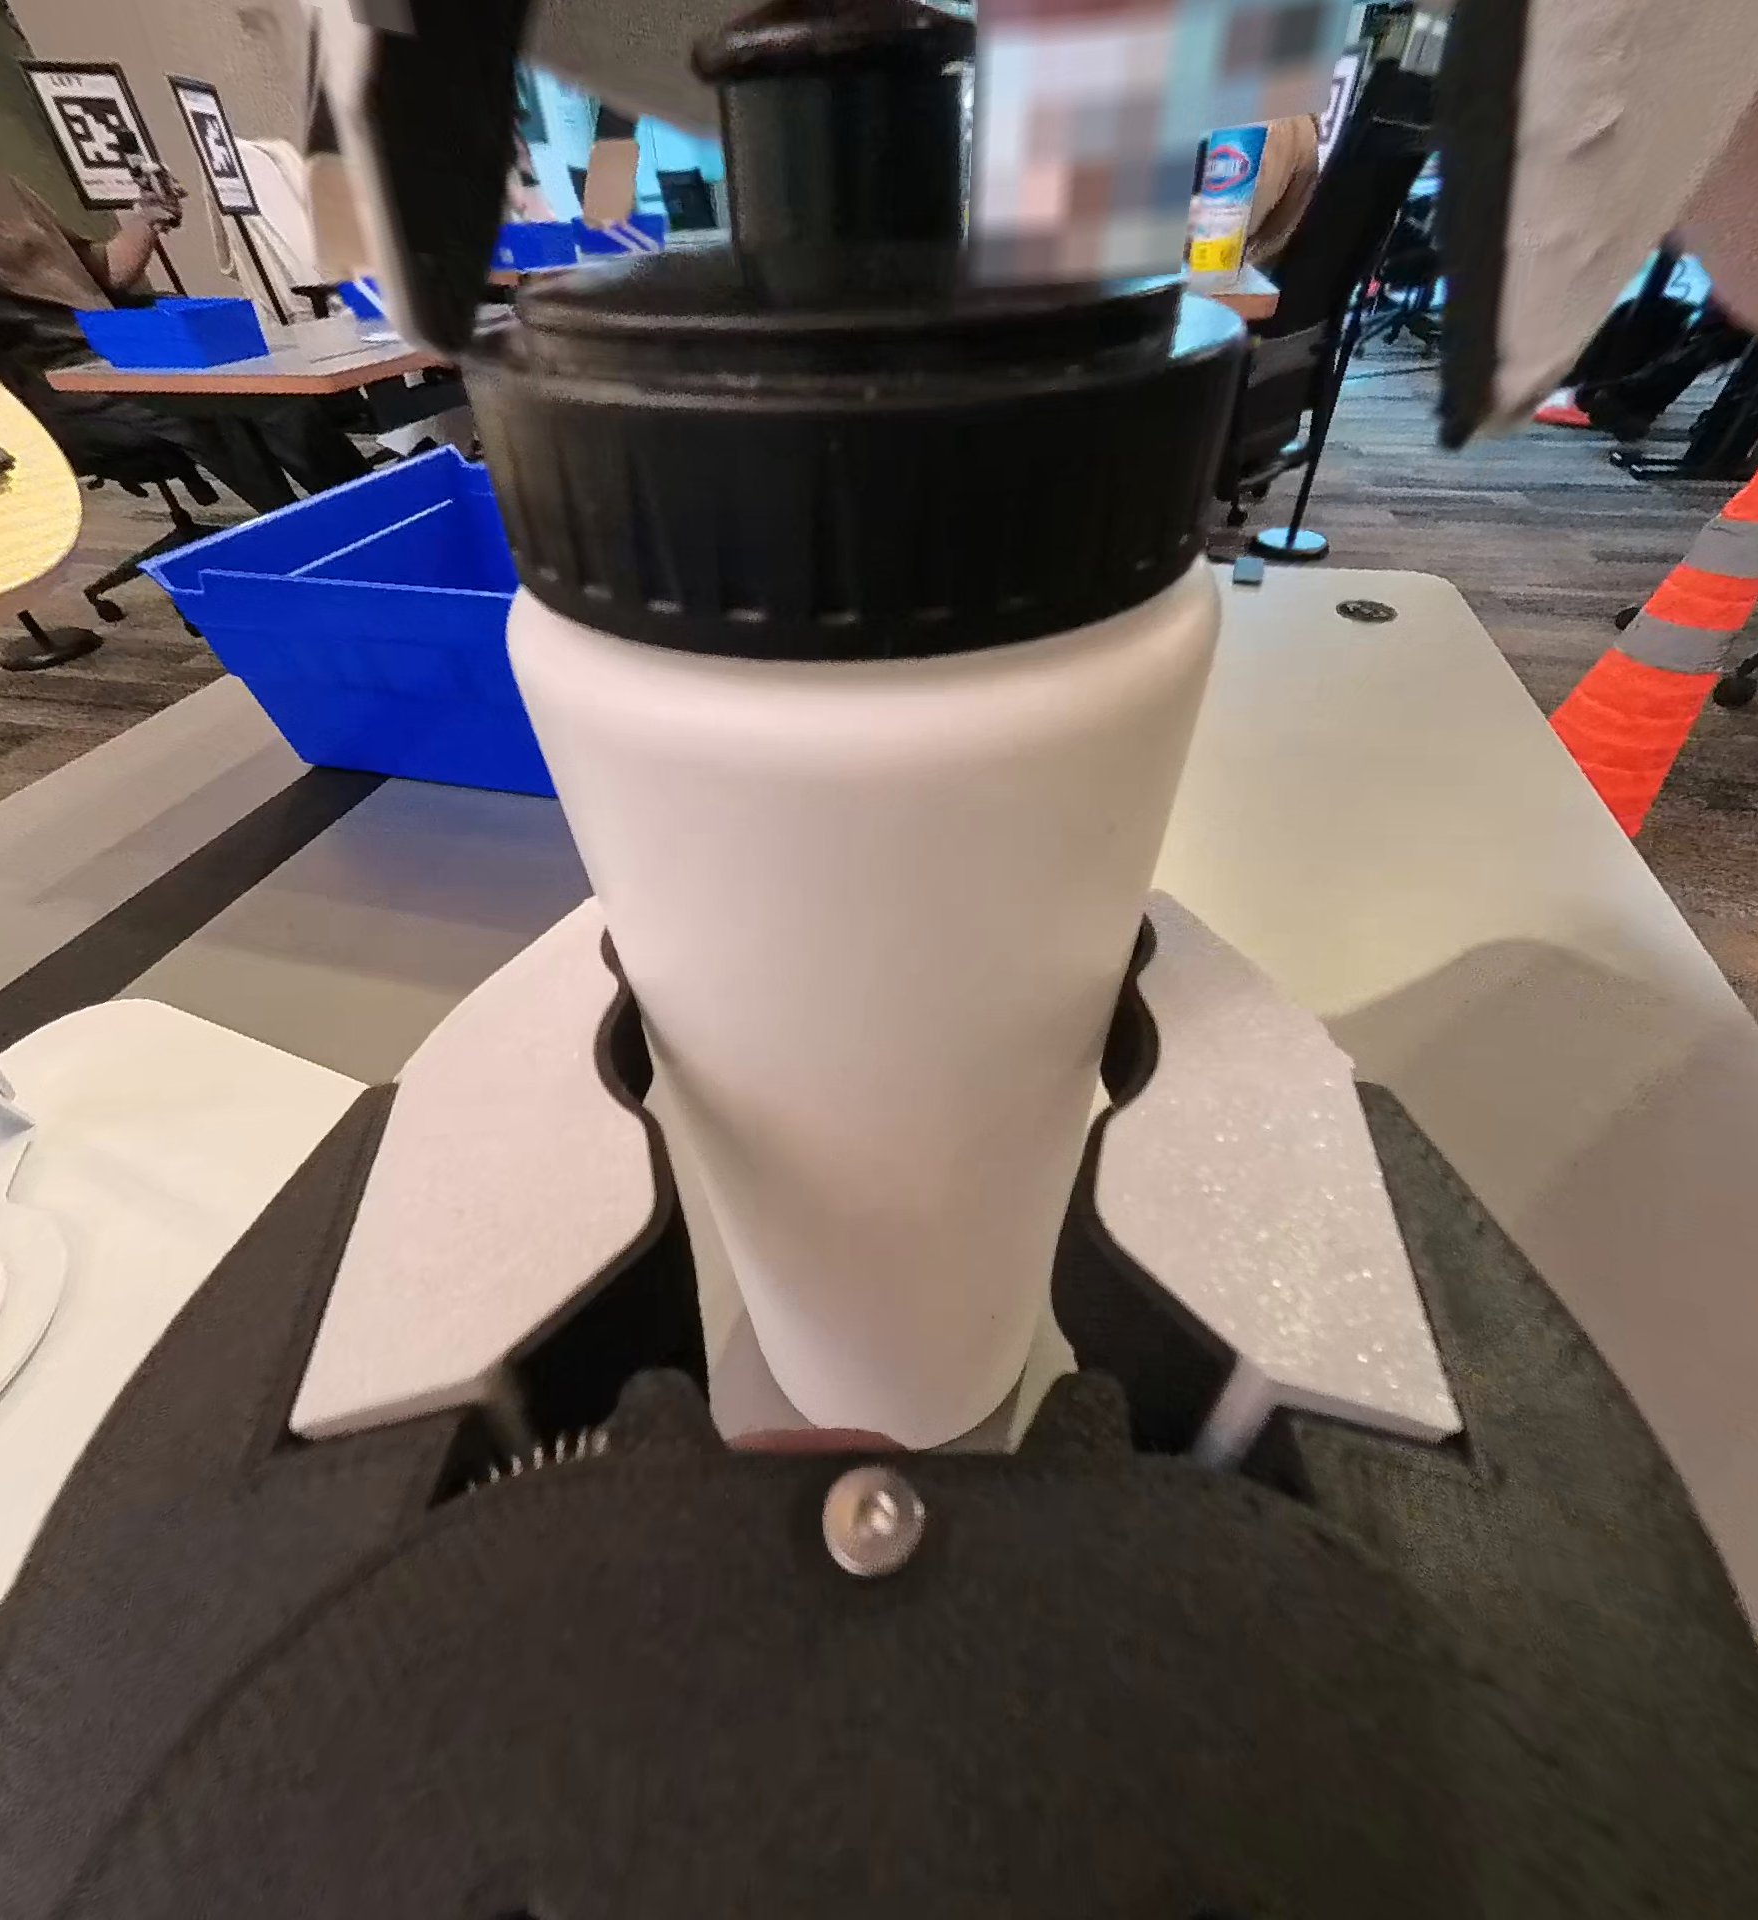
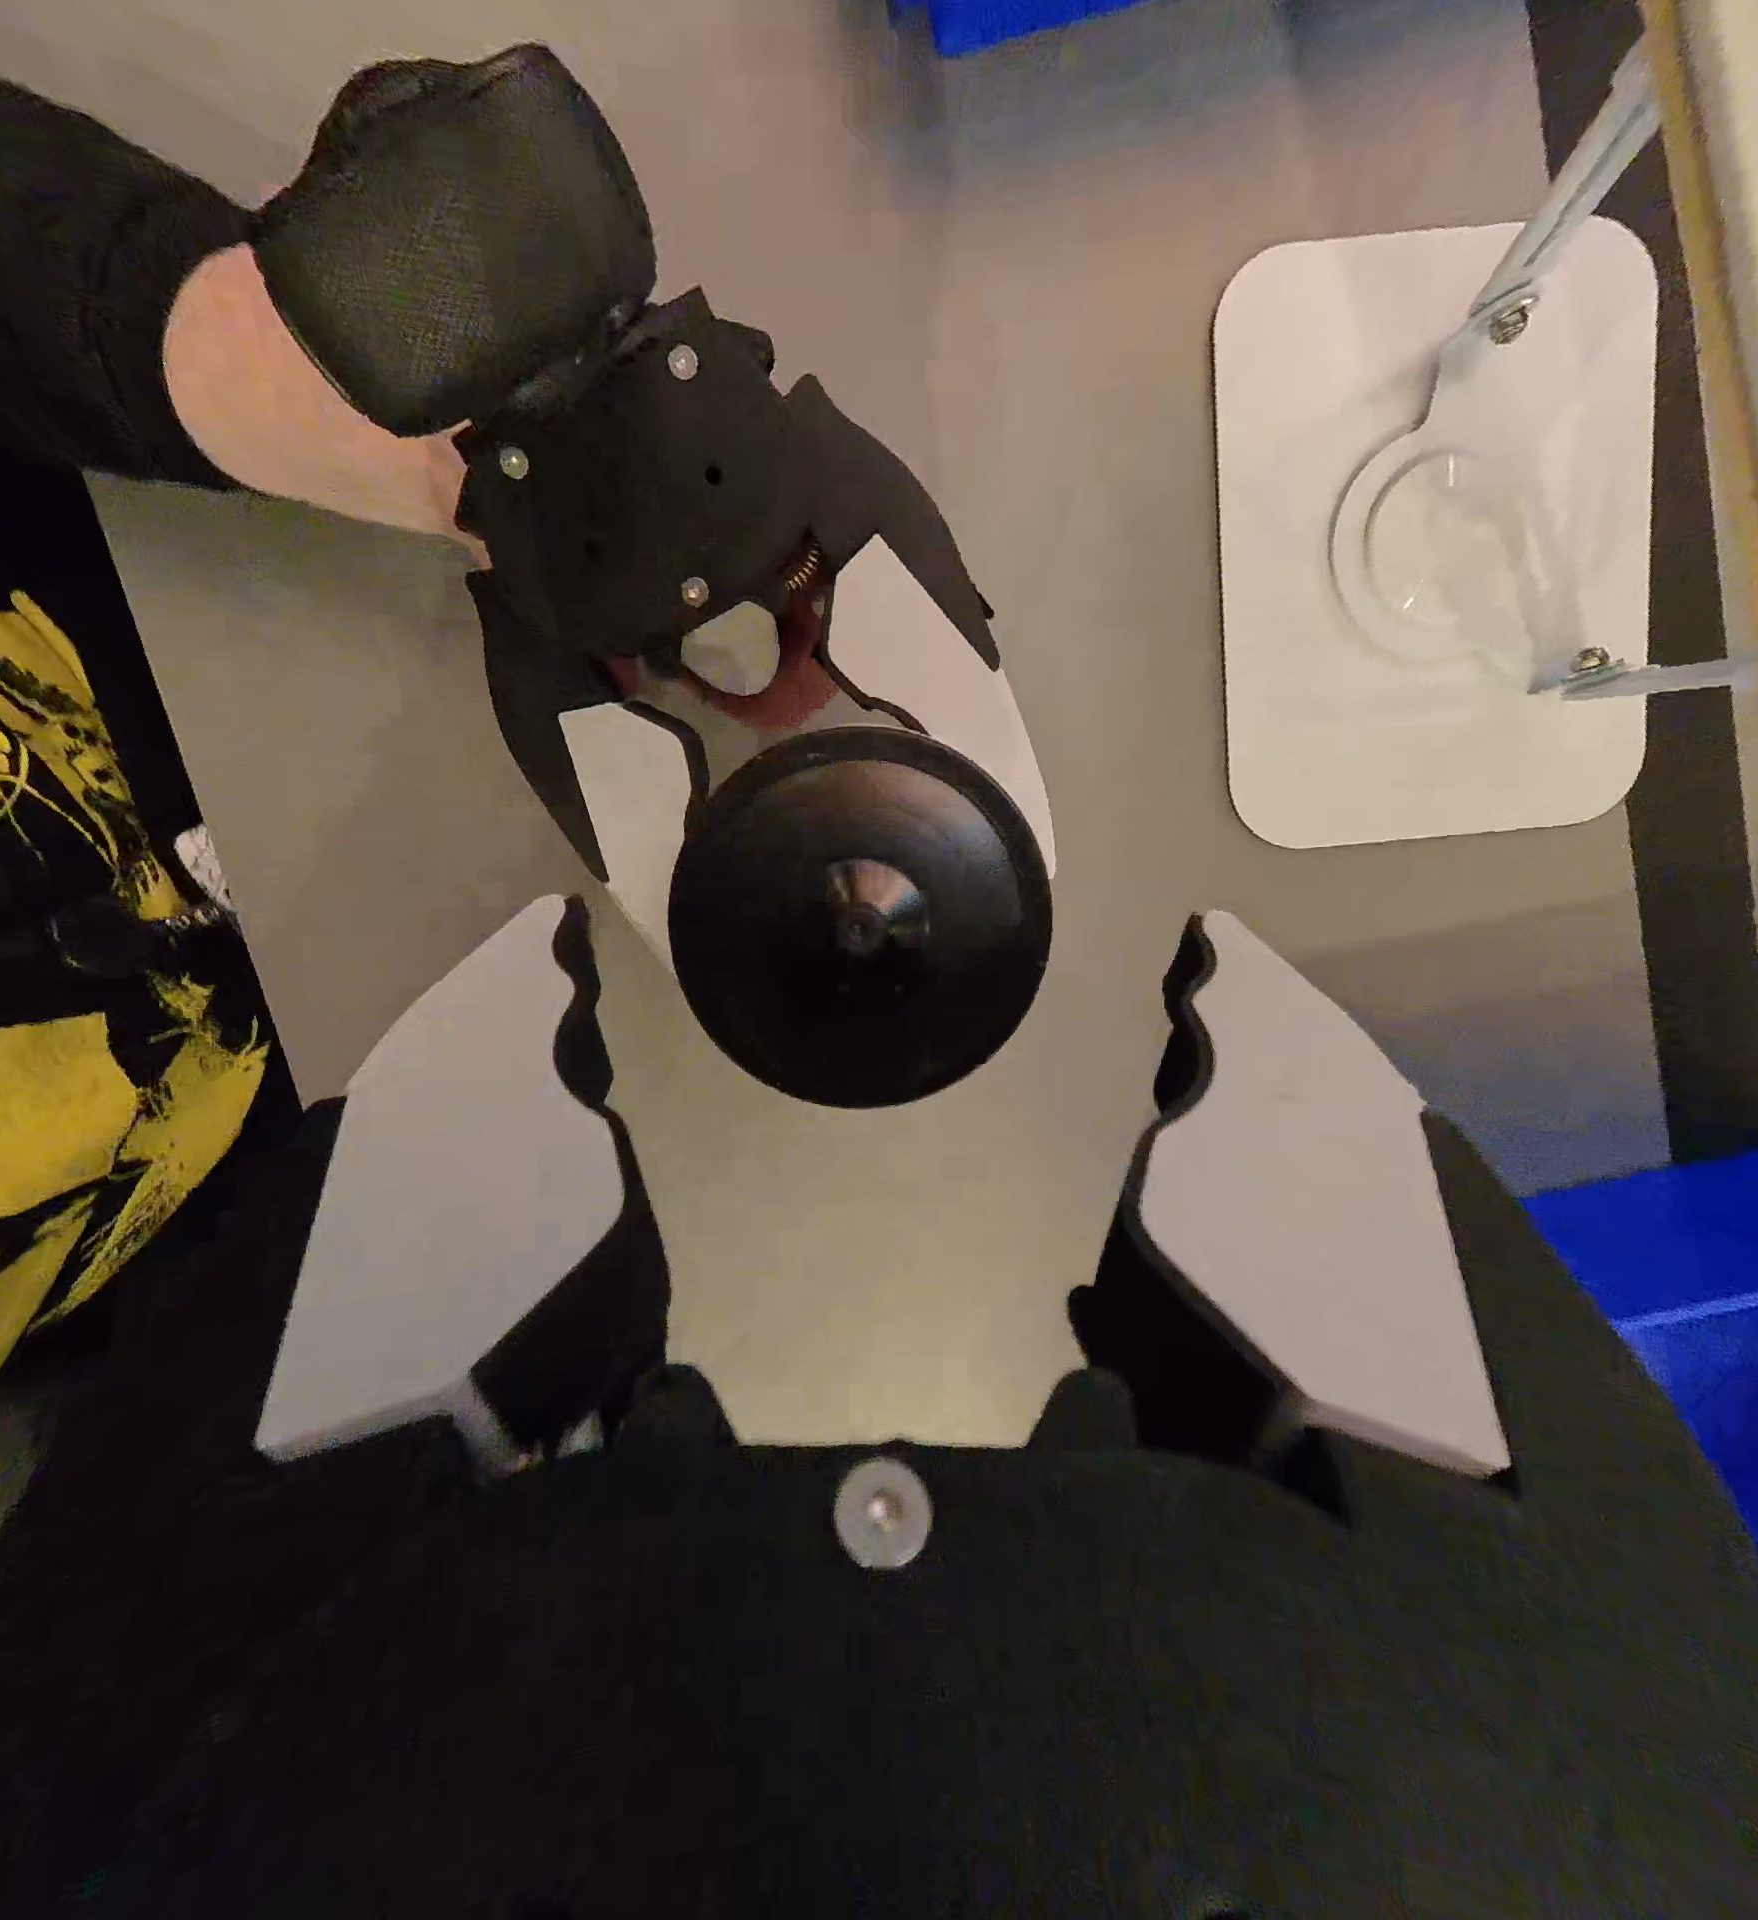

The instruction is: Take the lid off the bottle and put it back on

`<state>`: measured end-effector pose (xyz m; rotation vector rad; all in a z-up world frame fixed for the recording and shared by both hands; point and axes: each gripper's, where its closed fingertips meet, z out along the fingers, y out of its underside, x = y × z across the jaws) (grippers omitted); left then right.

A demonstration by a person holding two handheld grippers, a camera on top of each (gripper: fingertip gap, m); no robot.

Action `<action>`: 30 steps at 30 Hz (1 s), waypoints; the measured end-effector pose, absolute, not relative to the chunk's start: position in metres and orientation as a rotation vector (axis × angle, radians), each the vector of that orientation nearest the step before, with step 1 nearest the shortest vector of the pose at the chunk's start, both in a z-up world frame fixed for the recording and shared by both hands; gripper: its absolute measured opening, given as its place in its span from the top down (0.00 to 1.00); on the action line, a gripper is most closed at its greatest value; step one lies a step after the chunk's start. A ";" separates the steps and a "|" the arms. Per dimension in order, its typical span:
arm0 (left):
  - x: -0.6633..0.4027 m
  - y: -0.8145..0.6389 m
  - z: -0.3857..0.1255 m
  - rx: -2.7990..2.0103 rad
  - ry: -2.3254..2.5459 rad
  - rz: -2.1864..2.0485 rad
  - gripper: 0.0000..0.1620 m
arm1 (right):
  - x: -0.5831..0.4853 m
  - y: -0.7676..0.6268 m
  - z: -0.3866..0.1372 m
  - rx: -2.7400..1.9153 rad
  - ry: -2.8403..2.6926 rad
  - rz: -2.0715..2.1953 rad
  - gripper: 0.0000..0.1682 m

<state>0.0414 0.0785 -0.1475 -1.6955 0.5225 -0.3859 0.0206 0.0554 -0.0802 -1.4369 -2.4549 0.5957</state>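
Left wrist view is filled by the pale table (image 1: 1426, 831) and, standing upright on it, the white bottle (image 1: 875, 935), whose lower body is clamped between the two fingers of the left gripper (image 1: 875, 1039), with a blue bin (image 1: 355, 644) behind on the left. Its black ribbed lid (image 1: 854, 468) sits on the neck with a spout on top, and the right gripper (image 2: 880, 997) hangs directly above it, fingers spread wide to either side of the lid and not touching it. Smaller still, an orange cone (image 1: 1685, 623) stands off the table's far right.
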 end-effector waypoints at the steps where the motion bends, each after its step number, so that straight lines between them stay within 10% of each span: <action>1: 0.041 0.079 -0.148 -1.695 0.516 -0.394 0.47 | 0.023 0.055 -0.084 -1.438 -2.417 0.680 0.37; 12: 0.042 0.084 -0.161 -1.728 0.511 -0.366 0.47 | 0.003 0.041 -0.136 -1.303 -2.024 1.234 0.39; 30: 0.031 0.082 -0.150 -1.631 0.442 -0.349 0.50 | 0.010 0.074 -0.077 -1.270 -1.604 1.532 0.39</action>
